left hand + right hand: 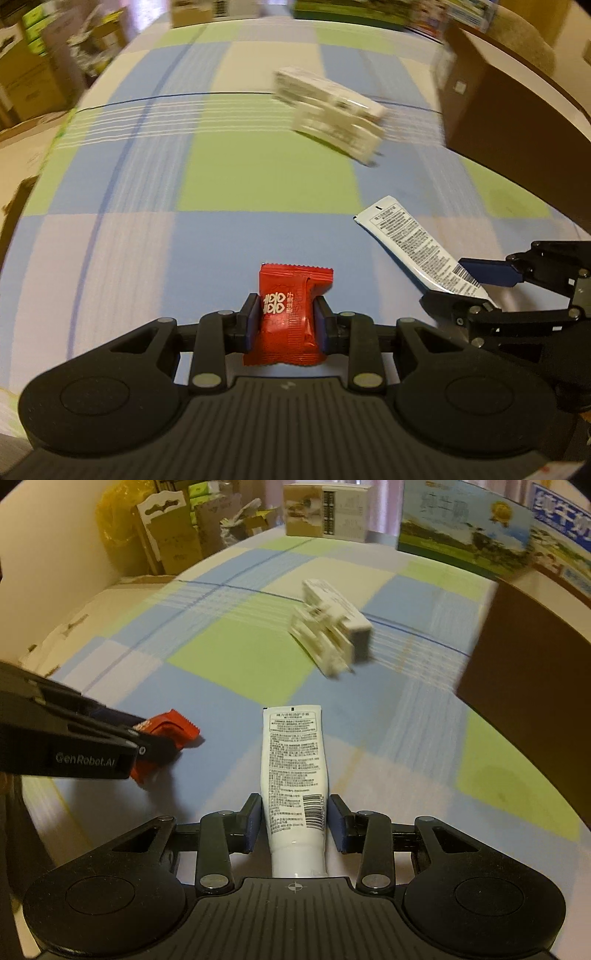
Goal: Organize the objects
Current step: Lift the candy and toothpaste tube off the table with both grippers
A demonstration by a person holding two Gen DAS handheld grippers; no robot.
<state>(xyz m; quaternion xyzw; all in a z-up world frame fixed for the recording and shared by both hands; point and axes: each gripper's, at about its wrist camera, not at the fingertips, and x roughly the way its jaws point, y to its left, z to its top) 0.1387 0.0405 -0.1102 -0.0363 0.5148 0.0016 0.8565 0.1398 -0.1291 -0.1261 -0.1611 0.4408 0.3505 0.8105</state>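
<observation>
Left tool (283,320): clenched on red candy packet (289,317); both blue pads press its sides, packet stands upright between them, top edge sticking out ahead of the fingertips.
Right tool (294,821): white tube (293,775) lies lengthwise between its fingers, crimped end pointing ahead, cap end back toward the tool body. Left pad touches the tube; a thin gap shows at the right pad. Firm grip or not: cannot tell.
Tools relative to each other: left tool sits just left of the right one; in the left wrist view the right tool's fingers and the tube show at the lower right.
Ahead of both: white cartons (328,112), two stacked askew, blurred, well apart from either tool, nothing in between.
Surface: checked cloth (258,177) in blue, green and pale squares.
Right side: brown cardboard box (495,110) stands on the cloth, ahead-right of the tools; its inside is not visible.
Far edge: printed boxes (461,539) and cardboard clutter, blurred.
</observation>
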